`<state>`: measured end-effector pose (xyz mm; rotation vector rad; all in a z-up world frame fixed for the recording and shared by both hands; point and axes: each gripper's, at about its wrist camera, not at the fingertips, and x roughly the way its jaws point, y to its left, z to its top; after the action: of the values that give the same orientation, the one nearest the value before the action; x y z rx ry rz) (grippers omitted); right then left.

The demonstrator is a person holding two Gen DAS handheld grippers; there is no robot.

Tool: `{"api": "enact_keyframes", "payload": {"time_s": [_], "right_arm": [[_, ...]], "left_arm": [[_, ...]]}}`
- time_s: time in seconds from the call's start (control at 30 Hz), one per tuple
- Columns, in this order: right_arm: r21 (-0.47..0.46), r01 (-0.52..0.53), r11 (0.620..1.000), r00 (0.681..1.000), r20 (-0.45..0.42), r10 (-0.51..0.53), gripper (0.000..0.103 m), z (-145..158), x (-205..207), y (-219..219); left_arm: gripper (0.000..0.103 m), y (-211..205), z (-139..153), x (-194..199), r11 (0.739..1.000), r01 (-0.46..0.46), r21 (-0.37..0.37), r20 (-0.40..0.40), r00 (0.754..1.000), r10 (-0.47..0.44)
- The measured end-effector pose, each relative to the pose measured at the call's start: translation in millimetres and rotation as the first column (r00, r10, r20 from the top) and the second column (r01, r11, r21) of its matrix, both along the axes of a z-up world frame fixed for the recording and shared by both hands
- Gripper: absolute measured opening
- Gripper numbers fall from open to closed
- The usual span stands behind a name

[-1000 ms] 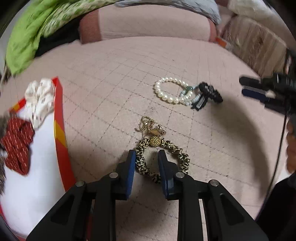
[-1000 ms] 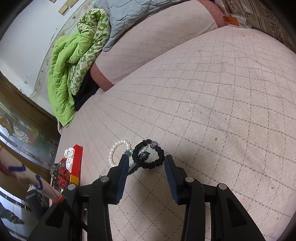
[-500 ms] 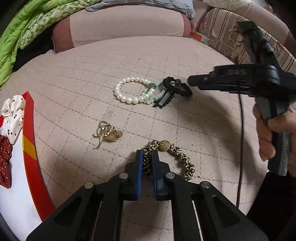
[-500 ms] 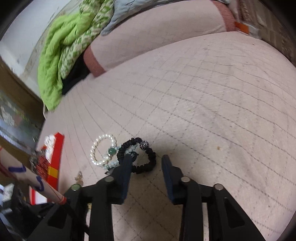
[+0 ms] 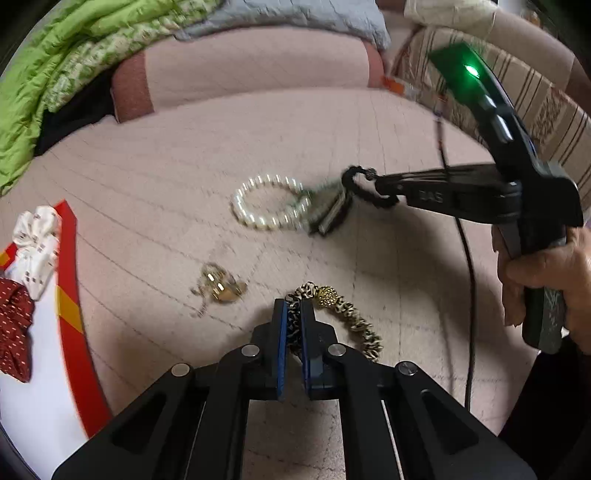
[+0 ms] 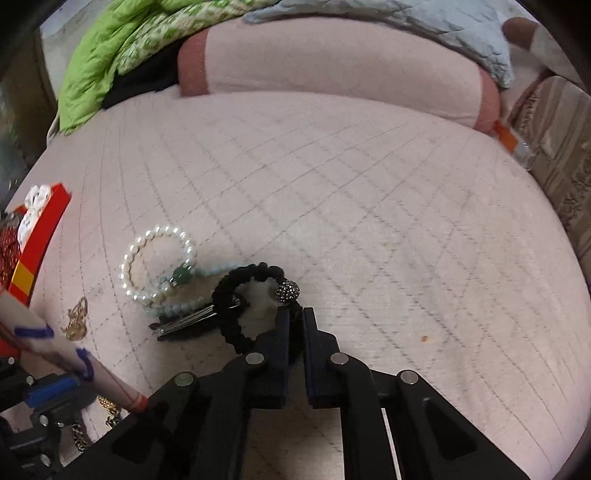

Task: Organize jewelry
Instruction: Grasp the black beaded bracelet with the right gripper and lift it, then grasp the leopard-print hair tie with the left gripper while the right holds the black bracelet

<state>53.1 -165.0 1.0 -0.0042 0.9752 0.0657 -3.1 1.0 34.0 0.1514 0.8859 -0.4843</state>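
My left gripper (image 5: 293, 308) is shut on a leopard-print hair tie (image 5: 351, 317) with a gold bead, on the pink quilted bed. My right gripper (image 6: 293, 314) is shut on a black beaded hair tie (image 6: 236, 295) with a sparkly bead; it also shows in the left wrist view (image 5: 376, 186). Beside the black tie lie a white pearl bracelet (image 6: 127, 266), a pale green bead bracelet (image 6: 177, 308) and black hair clips (image 6: 184, 321). A gold chain piece (image 5: 219, 286) lies left of the leopard tie. A red-edged white box (image 5: 70, 306) at left holds a white scrunchie (image 5: 35, 236) and a red scrunchie (image 5: 13, 325).
A pink bolster (image 6: 332, 62) lies across the back of the bed. A green quilt (image 6: 110, 62) and a grey-blue blanket (image 6: 443, 22) are piled behind it. A striped cushion (image 5: 535, 96) is at the right. A black cable (image 5: 469, 295) hangs from the right gripper.
My left gripper has closed tighter on the leopard tie. My right gripper has moved forward over the black tie and shut on it.
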Motion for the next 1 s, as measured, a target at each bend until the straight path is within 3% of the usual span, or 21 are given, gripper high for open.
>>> {"api": "enact_keyframes", "payload": {"time_s": [0.23, 0.4, 1.0], "right_arm": [[0.122, 0.037, 0.992, 0.98, 0.188, -0.059, 0.006, 43.3, -22.9, -27.2], [0.183, -0.008, 0.983, 0.955, 0.294, -0.047, 0.006, 65.2, -35.8, -16.4], [0.234, -0.167, 0.958, 0.941, 0.327, 0.084, 0.007, 76.2, -41.3, 50.5]], "left_arm": [[0.006, 19.7, 30.5, 0.5, 0.992, -0.061, -0.112, 0.102, 0.992, 0.072], [0.006, 25.9, 44.2, -3.5, 0.988, -0.102, -0.117, 0.165, 0.979, 0.12], [0.007, 72.9, 63.0, -12.4, 0.967, -0.214, -0.141, 0.216, 0.946, 0.241]]}}
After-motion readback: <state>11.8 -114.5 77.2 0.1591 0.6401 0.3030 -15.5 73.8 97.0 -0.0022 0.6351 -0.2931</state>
